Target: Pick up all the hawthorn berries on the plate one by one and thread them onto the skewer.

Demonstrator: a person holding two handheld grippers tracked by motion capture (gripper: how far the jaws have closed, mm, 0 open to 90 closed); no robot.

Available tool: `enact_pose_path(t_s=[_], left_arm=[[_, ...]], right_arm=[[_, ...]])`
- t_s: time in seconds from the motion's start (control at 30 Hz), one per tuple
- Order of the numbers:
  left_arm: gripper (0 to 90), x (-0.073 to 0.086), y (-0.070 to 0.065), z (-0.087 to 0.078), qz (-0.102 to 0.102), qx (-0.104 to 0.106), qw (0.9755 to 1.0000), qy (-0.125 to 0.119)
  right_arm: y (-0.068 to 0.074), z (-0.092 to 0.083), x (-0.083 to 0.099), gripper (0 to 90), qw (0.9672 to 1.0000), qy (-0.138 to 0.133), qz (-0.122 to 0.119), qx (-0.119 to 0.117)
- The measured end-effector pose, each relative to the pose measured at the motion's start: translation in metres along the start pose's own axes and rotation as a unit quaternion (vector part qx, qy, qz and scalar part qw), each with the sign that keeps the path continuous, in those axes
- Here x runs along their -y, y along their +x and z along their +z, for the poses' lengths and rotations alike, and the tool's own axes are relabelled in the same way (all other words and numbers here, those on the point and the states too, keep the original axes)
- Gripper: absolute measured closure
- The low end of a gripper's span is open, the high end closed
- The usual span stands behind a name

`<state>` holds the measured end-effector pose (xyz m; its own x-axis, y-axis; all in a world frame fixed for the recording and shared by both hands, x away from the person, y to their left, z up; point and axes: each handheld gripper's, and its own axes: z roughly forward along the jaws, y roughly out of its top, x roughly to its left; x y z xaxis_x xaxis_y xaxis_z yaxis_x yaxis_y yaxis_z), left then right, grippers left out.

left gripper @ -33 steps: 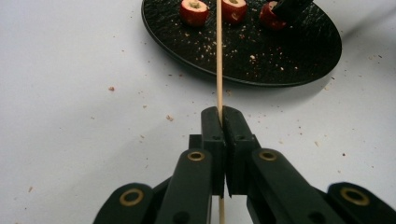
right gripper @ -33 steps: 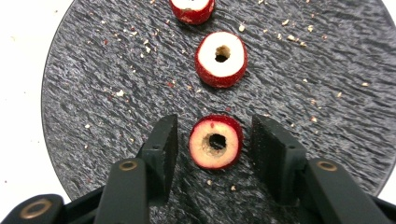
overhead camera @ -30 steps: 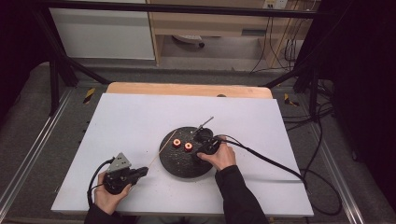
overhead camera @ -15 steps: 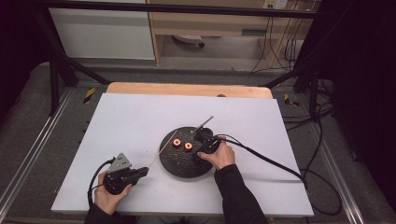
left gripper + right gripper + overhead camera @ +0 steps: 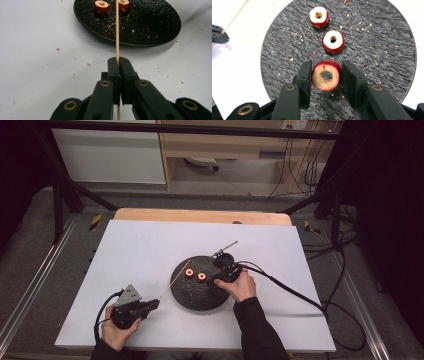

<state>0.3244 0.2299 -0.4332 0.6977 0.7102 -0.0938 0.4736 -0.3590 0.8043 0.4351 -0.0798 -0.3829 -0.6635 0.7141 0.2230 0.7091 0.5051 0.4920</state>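
On the white desk (image 5: pixel 150 245), the left gripper (image 5: pixel 119 65) pinched a thin wooden skewer (image 5: pixel 117 30) while the right gripper (image 5: pixel 326 75), having just closed, clamped a cored red fruit slice (image 5: pixel 326 75) over the round black plate (image 5: pixel 374 50), probably ready for threading next.

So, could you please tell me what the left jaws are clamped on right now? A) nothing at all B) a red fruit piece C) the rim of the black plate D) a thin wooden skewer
D: in the left gripper view the left gripper has its jaws pressed together on the thin wooden skewer, which runs out over the black plate.
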Motion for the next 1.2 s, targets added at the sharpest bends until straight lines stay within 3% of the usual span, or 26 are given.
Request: enact_pose_path(t_s=[0.33, 0.37, 0.4, 0.43, 0.47, 0.53, 0.63, 0.67, 0.7, 0.77, 0.8, 0.83, 1.13, 1.17, 1.2], left_arm=[[88.0, 0.000, -0.002, 0.000, 0.001, -0.002, 1.0000, -0.003], [88.0, 0.000, -0.002, 0.001, 0.001, -0.001, 1.0000, -0.004], [88.0, 0.000, -0.002, 0.001, 0.000, 0.000, 1.0000, -0.004], [88.0, 0.000, -0.002, 0.001, 0.000, 0.000, 1.0000, -0.004], [88.0, 0.000, -0.002, 0.001, 0.000, 0.000, 1.0000, -0.005], [88.0, 0.001, -0.003, 0.001, 0.000, 0.000, 1.0000, -0.006], [88.0, 0.001, -0.003, 0.001, -0.002, 0.000, 1.0000, -0.008], [88.0, 0.001, -0.003, 0.001, -0.002, 0.000, 1.0000, -0.008], [88.0, 0.001, -0.004, 0.001, -0.003, 0.001, 1.0000, -0.008], [88.0, 0.001, -0.004, 0.001, -0.003, 0.000, 1.0000, -0.009], [88.0, 0.001, -0.004, 0.001, -0.004, 0.000, 0.9999, -0.009], [88.0, 0.001, -0.004, 0.001, -0.005, -0.001, 0.9999, -0.010], [88.0, 0.001, -0.004, 0.000, -0.009, -0.004, 0.9998, -0.016], [88.0, 0.001, -0.004, 0.000, -0.009, -0.004, 0.9998, -0.016], [88.0, 0.001, -0.004, 0.000, -0.011, -0.005, 0.9998, -0.017]], right_arm=[[-0.004, -0.015, 0.016, 62.2, 0.9976, -0.061, 0.020, -0.026], [-0.004, -0.015, 0.021, 62.2, 0.9958, -0.083, 0.024, -0.031], [-0.004, -0.015, 0.021, 62.2, 0.9958, -0.083, 0.024, -0.031], [-0.003, -0.016, 0.026, 62.2, 0.9930, -0.106, 0.031, -0.041], [-0.003, -0.016, 0.026, 62.2, 0.9930, -0.106, 0.031, -0.041], [-0.001, -0.015, 0.032, 62.3, 0.9882, -0.140, 0.039, -0.048], [0.000, -0.013, 0.038, 62.3, 0.9823, -0.170, 0.053, -0.058], [0.000, -0.013, 0.038, 62.3, 0.9823, -0.170, 0.053, -0.058], [0.000, -0.012, 0.040, 62.3, 0.9804, -0.178, 0.059, -0.060], [0.001, -0.007, 0.044, 62.3, 0.9727, -0.208, 0.074, -0.070], [0.001, -0.007, 0.044, 62.3, 0.9727, -0.208, 0.074, -0.070], [0.002, -0.005, 0.047, 62.4, 0.9654, -0.233, 0.086, -0.078], [0.012, 0.008, 0.054, 62.4, 0.9400, -0.307, 0.119, -0.090], [0.012, 0.008, 0.054, 62.4, 0.9400, -0.307, 0.119, -0.090], [0.013, 0.011, 0.055, 62.4, 0.9328, -0.324, 0.127, -0.095]])
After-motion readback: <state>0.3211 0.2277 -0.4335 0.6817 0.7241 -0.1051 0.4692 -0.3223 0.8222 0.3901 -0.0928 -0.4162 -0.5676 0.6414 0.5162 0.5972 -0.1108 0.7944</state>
